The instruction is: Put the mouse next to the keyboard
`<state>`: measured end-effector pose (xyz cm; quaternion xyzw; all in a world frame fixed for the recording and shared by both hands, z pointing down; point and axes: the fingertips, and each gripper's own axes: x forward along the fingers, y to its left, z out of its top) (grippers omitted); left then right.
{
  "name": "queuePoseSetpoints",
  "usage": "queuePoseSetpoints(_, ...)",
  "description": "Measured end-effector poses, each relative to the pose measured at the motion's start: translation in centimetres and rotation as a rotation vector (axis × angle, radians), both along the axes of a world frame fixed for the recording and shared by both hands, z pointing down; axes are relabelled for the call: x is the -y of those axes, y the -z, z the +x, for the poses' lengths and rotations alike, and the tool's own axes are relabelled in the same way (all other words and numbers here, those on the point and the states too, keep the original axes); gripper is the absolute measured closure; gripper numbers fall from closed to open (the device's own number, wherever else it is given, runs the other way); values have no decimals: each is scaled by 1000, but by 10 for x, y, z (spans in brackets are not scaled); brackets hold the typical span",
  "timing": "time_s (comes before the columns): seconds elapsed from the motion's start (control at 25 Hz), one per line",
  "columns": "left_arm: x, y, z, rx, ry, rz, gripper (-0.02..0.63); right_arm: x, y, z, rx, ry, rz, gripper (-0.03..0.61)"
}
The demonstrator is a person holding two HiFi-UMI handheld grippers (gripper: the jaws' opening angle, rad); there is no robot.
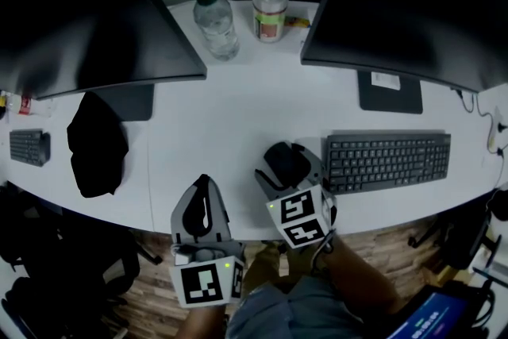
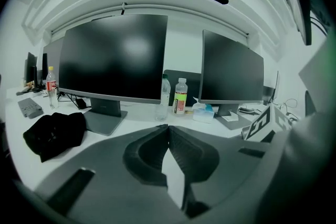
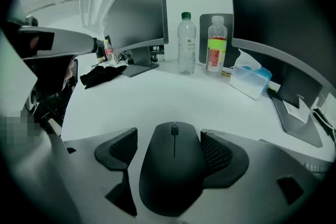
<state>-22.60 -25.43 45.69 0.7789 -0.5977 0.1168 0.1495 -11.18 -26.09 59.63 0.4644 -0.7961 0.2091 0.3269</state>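
The black mouse lies on the white desk near its front edge, just left of the black keyboard. My right gripper stands open around it. In the right gripper view the mouse sits between the textured pads; there is a clear gap on the left side, while the right pad is at the mouse's flank. My left gripper hovers at the desk's front edge, left of the mouse. Its fingertips meet in the left gripper view, where the left gripper is shut on nothing.
Two dark monitors stand at the back, with two bottles between them. A black cloth and a small keyboard lie at the left. A tissue box sits near the right monitor's stand.
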Motion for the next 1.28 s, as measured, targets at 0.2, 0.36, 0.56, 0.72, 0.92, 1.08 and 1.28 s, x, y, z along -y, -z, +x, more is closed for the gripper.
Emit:
queuePoseSetpoints(0.2,5,-1,-7,-7,18,-1,609,3,-2,1,2,-20,-18,200)
queuePoseSetpoints(0.36,5,-1,-13,-10,31,1,609,4,-1,2,-2,-11,-18,276)
queuePoseSetpoints(0.56,1,7,-18,-14,39,16,609,6,7,-5,35,2,3,279)
queuePoseSetpoints(0.72,-5,22,-23,-15,41,56,609,13,43,-19,89,8,86,279)
queuePoseSetpoints(0.92,-17,58,-30,-25,41,146,609,14,104,-38,123,31,195,281)
queuePoseSetpoints(1.08,-37,100,-37,-25,40,236,609,-2,156,-54,129,60,275,281)
queuePoseSetpoints(1.28,-67,140,-44,-15,37,337,609,-36,199,-66,128,91,356,280)
